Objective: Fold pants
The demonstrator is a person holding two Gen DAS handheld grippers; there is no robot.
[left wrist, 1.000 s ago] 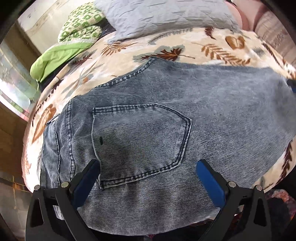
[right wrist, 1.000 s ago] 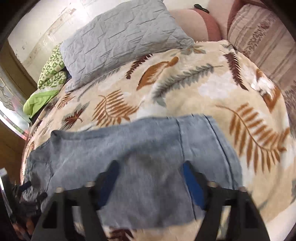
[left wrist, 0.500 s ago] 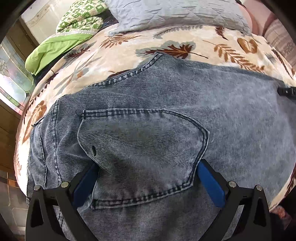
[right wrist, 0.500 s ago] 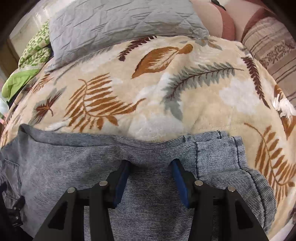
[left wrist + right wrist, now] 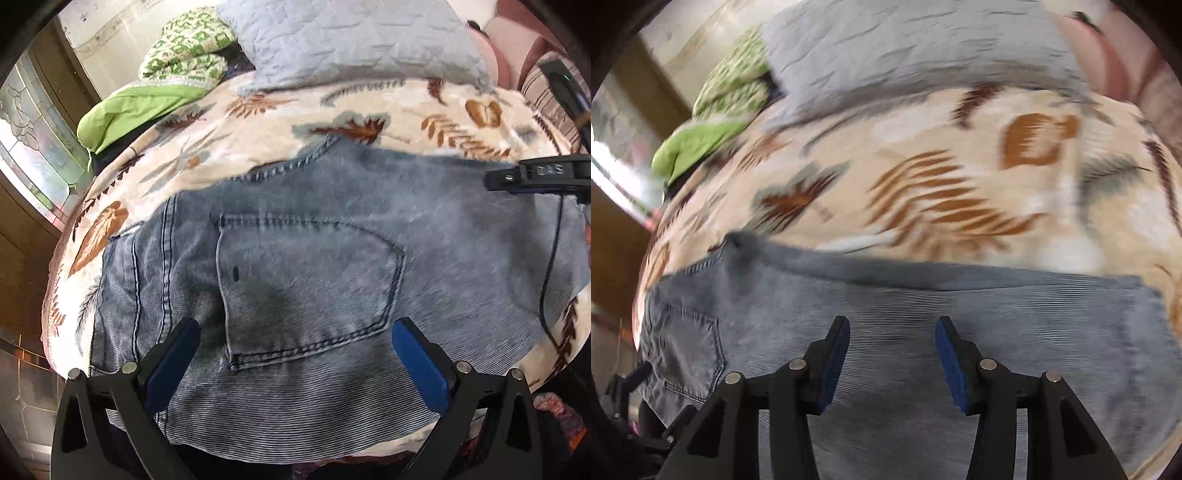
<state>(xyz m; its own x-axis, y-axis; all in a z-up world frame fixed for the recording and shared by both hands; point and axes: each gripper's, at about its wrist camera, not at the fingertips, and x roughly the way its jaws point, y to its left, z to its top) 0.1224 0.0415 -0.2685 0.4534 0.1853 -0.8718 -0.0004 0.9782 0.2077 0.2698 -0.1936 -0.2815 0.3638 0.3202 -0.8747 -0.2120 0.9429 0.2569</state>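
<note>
In the left view the left tool (image 5: 295,350), its jaws wide apart, hangs over the back pocket of the faded blue jeans (image 5: 332,258) lying flat on the leaf-print bed (image 5: 258,122), and in the blurry right view the right tool (image 5: 892,354), jaws apart too, sits at 6 o'clock over the jeans (image 5: 1034,332), so a quick grab might pinch only the top layer and mess up the fold.

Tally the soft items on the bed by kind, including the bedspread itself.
Jeans: 1
Grey quilted pillow: 1
Green patterned blanket: 1
Leaf-print bedspread: 1
Total: 4
</note>
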